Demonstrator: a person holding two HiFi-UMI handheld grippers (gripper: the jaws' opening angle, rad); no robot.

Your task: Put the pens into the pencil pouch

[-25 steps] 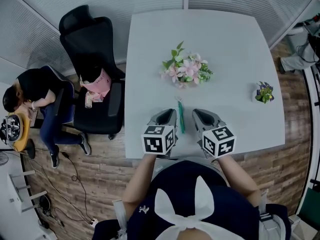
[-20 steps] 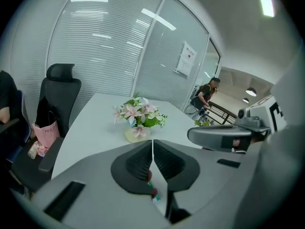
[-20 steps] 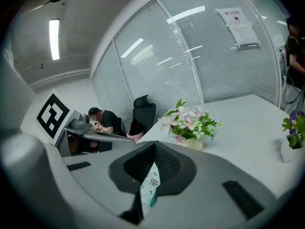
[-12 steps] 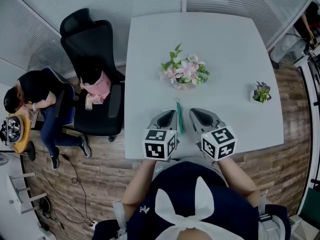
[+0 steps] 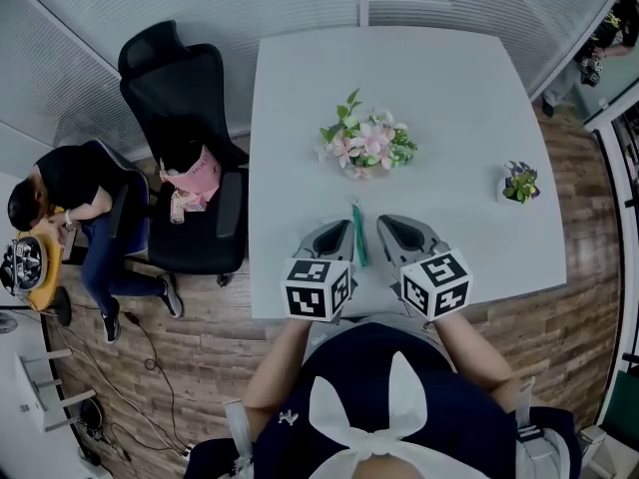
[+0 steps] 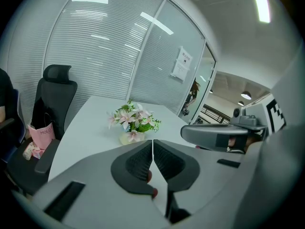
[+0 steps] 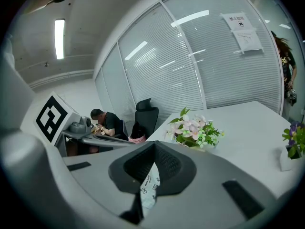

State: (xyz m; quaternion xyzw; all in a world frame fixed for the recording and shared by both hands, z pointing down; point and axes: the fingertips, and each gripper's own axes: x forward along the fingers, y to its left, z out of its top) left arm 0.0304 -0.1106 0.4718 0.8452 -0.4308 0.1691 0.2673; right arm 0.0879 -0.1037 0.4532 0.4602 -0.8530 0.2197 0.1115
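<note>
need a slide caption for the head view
Left tongs and right tongs, both shut, flank a slim green item near the white table edge

One white square table (image 5: 449, 118) holds one bunch of pink and white flowers (image 5: 367, 143), one small purple-flowered pot plant (image 5: 519, 184) and one slim green pen (image 5: 359, 238). Two grey grippers show, the left gripper (image 5: 344, 225) and the right gripper (image 5: 384, 222), plus one white printed pouch (image 7: 147, 190), one black office chair (image 5: 175, 78), one pink bag (image 5: 200, 173) and one seated person (image 5: 70, 183).

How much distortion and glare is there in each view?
Head view: even, soft light, no harsh shadows, the table edges curve. Left gripper view: heavy fisheye with black rim, lamp streaks glare on the glass wall. Right gripper view: same fisheye, a bright ceiling lamp top left, streaks on the glass.
</note>
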